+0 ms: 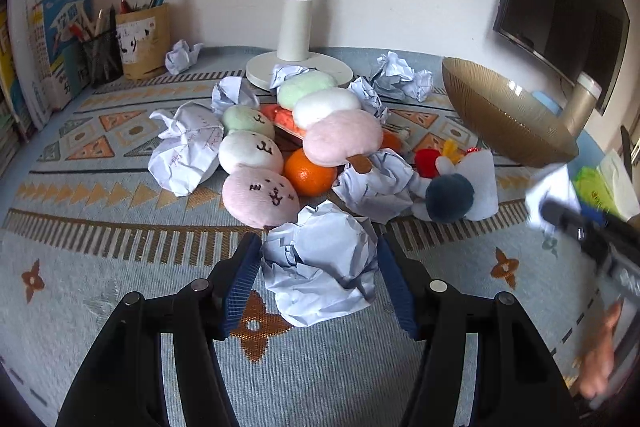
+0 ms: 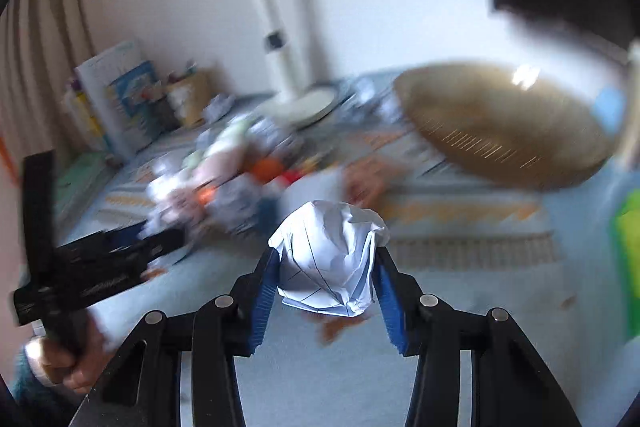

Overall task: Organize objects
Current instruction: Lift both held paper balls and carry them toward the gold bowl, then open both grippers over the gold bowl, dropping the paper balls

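The left tongs [image 1: 318,267] stood partly open astride a crumpled paper ball [image 1: 320,263] resting on the patterned worktop [image 1: 100,283]. The blue pads [image 1: 242,279] lay just beside the ball's flanks, possibly touching, but the paper sat on the cloth under its own weight; no lift was evident. The placement suggested a grasp in preparation.

The right tongs [image 2: 326,267] were closed on a second paper ball [image 2: 330,259], which was held clear of the worktop. That view was heavily blurred, consistent with the tool being in motion. The same tool appeared in the left wrist view at the far right edge, with white paper at its tip, near the tilted brown bowl [image 1: 508,115].

Behind the nearer ball lay the main clutter: two plush dumpling skewers [image 1: 256,155], an orange [image 1: 310,171], a dark blue pompom toy [image 1: 450,197] and further crumpled papers [image 1: 186,147], all heaped together before the white lamp base [image 1: 298,67]. A pen holder [image 1: 142,39] stood at the rear left, well apart from the heap.

Judgement: the waste paper was being separated from the toys and fruit, one ball per tool. Its destination could not be told. The paper should compress readily, so a light closure would suffice.
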A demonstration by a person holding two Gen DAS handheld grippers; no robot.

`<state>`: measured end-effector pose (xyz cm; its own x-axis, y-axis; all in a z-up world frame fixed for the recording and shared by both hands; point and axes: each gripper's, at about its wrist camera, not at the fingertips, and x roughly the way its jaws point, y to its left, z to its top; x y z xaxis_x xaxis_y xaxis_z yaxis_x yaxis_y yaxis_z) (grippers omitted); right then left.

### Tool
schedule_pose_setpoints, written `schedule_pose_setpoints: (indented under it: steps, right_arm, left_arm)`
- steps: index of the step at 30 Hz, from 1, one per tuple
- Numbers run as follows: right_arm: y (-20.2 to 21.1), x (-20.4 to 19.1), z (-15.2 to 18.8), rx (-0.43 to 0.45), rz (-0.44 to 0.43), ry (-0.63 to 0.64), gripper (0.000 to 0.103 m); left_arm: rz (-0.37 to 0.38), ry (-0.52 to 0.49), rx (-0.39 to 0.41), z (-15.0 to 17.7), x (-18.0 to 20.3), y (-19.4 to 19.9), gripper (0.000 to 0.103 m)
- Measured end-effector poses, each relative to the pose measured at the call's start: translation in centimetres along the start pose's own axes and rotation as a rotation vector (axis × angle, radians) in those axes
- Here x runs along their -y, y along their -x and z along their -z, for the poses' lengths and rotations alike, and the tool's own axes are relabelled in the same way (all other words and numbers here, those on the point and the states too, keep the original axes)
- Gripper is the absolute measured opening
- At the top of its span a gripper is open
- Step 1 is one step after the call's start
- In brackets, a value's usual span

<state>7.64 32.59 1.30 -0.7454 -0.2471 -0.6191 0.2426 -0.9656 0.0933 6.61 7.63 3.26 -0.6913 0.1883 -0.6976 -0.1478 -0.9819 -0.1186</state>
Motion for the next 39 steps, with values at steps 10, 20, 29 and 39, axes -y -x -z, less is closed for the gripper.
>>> schedule_pose_setpoints:
  steps: [10, 20, 29, 39]
  right_arm:
    - [-1.1, 0.6, -0.2, -0.009, 0.079, -0.03, 0.047]
    - [-1.0, 1.7, -0.1, -0.001, 0.021, -0.061, 0.047]
    - [5.6, 6.3, -3.0, 0.114, -0.149, -0.166, 0.047]
    - [4.5, 15.3, -9.4, 0.127, 0.121, -0.394, 0.048]
  left_arm:
    - [-0.014, 0.002, -0.006, 0.0, -0.1, -0.2, 0.06]
    - [-0.048, -0.03, 0.001, 0.2, 0.4, -0.1, 0.06]
    - [0.131, -0.083, 0.105, -4.5, 6.1, 3.5, 0.06]
    - [0.257, -0.139, 0.097, -13.4, 16.2, -3.5, 0.061]
